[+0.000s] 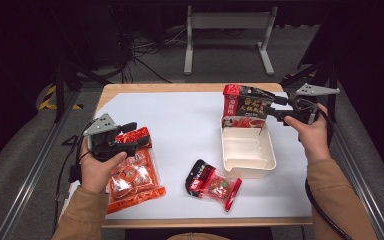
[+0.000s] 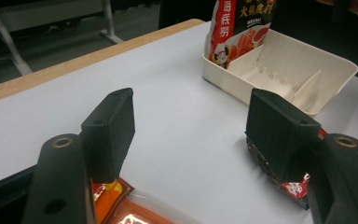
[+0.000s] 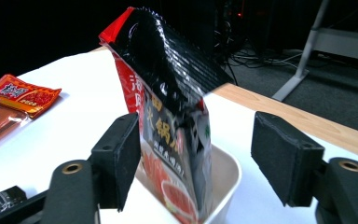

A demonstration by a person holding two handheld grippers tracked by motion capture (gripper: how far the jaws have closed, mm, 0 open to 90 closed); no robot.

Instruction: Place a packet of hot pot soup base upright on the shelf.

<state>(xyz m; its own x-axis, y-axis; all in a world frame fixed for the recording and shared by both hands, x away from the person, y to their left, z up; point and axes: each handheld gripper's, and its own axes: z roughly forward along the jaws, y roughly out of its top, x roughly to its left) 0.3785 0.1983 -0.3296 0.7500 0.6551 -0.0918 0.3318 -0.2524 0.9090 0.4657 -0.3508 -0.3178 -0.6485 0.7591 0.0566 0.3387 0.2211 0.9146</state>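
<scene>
A: How many packets are on the table?
B: Three: one tall red-and-black packet upper right of centre, one small red-and-black packet lower centre, one orange packet lower left.
A: Trays?
B: One cream tray, right of centre.
A: Grippers?
B: Two: left gripper at the left, right gripper at the upper right.

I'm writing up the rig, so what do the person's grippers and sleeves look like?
Both the left gripper and the right gripper are black, each with two blocky jaws with flat pads, a grey three-cornered plate on top and a trailing black cable. The person wears tan sleeves.
</scene>
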